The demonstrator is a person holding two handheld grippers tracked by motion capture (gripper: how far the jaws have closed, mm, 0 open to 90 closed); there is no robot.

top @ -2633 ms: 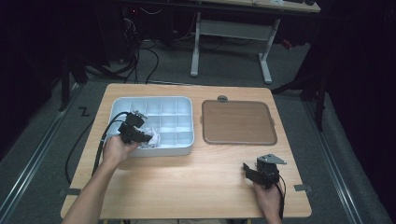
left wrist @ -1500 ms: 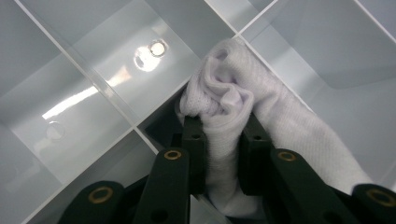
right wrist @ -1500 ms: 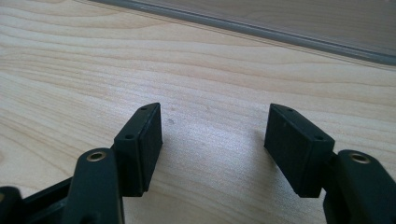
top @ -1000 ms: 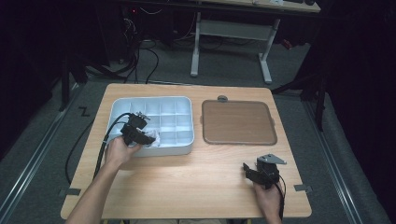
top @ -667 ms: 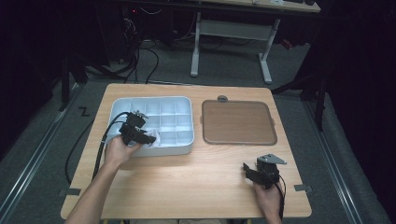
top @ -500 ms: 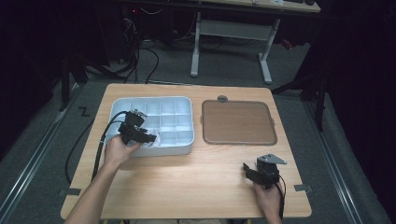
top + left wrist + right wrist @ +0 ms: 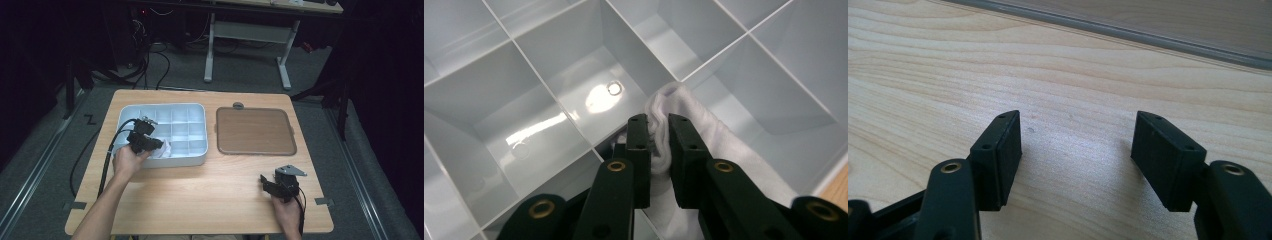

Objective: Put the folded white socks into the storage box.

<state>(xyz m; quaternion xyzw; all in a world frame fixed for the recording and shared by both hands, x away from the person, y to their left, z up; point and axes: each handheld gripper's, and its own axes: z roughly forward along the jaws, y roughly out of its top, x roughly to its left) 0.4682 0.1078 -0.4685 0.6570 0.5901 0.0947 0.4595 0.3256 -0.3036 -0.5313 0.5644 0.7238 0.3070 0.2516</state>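
Note:
A pale compartment tray (image 7: pixel 172 162) lies at the table's left. A crumpled white cloth (image 7: pixel 166 149) lies in its front row. My left gripper (image 7: pixel 159 145) reaches into the tray from the front left. In the left gripper view its jaws (image 7: pixel 659 125) have just been closing and now pinch a fold of the cloth (image 7: pixel 719 145) over a divider wall (image 7: pixel 549 80). My right gripper (image 7: pixel 265 182) rests near the table's front right, with its jaws (image 7: pixel 1078 135) open over bare wood and nothing between them.
A brown flat tray (image 7: pixel 255 131) with a grey rim lies right of the compartment tray, and a small grey round piece (image 7: pixel 238 105) sits at its far edge. Bare wooden table (image 7: pixel 210 195) spans the space between my hands. Cables trail off the left edge.

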